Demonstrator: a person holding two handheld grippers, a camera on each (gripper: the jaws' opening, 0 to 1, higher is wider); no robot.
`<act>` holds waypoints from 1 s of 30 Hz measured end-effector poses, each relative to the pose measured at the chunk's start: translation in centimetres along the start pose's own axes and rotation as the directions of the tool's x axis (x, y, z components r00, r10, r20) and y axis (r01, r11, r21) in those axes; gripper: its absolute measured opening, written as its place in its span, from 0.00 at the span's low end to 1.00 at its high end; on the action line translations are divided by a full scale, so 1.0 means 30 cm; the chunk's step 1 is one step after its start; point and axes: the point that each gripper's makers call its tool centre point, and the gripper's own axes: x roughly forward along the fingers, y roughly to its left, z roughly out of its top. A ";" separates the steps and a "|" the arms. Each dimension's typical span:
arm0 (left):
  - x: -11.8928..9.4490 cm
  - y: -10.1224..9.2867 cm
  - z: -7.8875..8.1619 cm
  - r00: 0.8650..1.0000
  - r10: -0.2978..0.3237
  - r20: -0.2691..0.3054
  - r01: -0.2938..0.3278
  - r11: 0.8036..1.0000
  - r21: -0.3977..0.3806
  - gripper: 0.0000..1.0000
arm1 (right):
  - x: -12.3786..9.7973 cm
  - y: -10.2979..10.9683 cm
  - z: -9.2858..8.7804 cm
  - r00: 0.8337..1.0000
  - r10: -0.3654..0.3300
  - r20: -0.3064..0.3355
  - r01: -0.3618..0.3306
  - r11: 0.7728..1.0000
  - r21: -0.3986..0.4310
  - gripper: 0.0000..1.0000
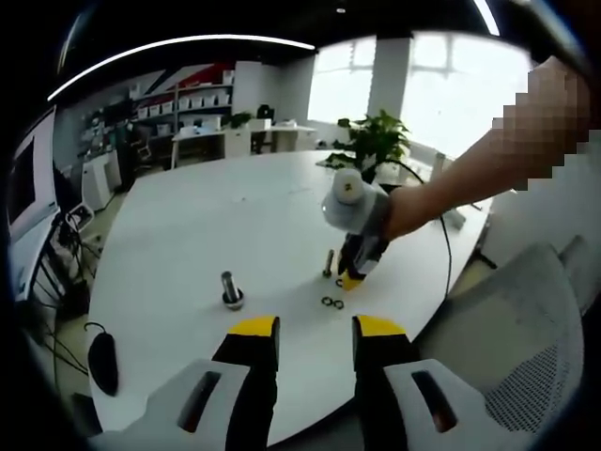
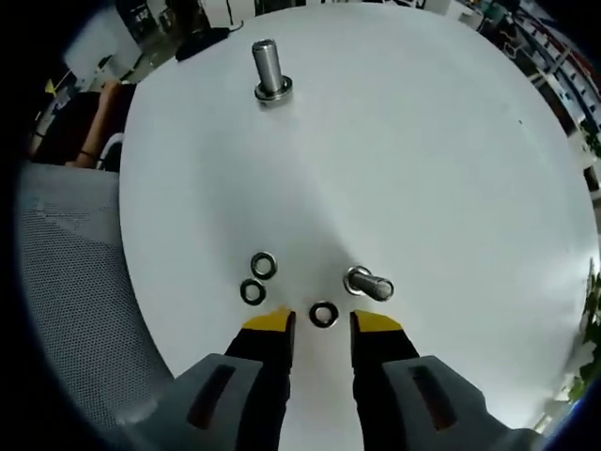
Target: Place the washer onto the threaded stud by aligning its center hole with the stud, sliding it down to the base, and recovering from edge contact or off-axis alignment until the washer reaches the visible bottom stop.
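Pre-grasp step: right tool released, jaws straddling a washer on worktop; stud just ahead-right. Next: clench, lift, align w/ stud. Left tool released, idle.

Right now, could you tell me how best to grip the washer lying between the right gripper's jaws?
The washer lies flat on the table, so come straight down and pinch across opposite outer edges. The right gripper already straddles it, jaws open.
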 end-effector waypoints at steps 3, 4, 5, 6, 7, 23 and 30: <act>0.000 0.002 0.000 1.000 0.000 0.000 0.000 1.000 -0.006 0.29 | -0.003 -0.005 0.004 1.000 -0.001 0.005 0.001 1.000 -0.004 0.25; 0.001 0.001 -0.001 1.000 0.000 0.000 0.000 1.000 -0.005 0.29 | -0.003 -0.005 0.003 1.000 0.000 0.004 0.000 1.000 -0.006 0.24; 0.002 0.000 -0.002 1.000 -0.001 -0.002 0.001 1.000 -0.005 0.29 | -0.001 -0.008 0.002 1.000 0.000 0.002 0.000 1.000 -0.018 0.24; 0.002 0.000 -0.002 1.000 -0.001 -0.003 0.001 1.000 -0.005 0.29 | 0.000 -0.008 0.002 1.000 0.000 0.000 0.000 1.000 -0.020 0.24; 0.003 0.001 -0.003 1.000 0.001 -0.003 -0.001 1.000 -0.005 0.29 | -0.001 -0.008 0.002 1.000 0.000 -0.002 0.000 1.000 -0.025 0.24; 0.004 0.009 -0.006 1.000 0.009 -0.007 -0.009 1.000 -0.004 0.29 | 0.002 -0.008 0.001 0.999 -0.007 -0.048 0.004 0.997 -0.078 0.15; 0.005 0.008 -0.009 1.000 0.009 -0.012 -0.009 1.000 0.000 0.29 | 0.002 -0.002 0.004 0.997 -0.009 -0.082 0.002 0.997 -0.078 0.15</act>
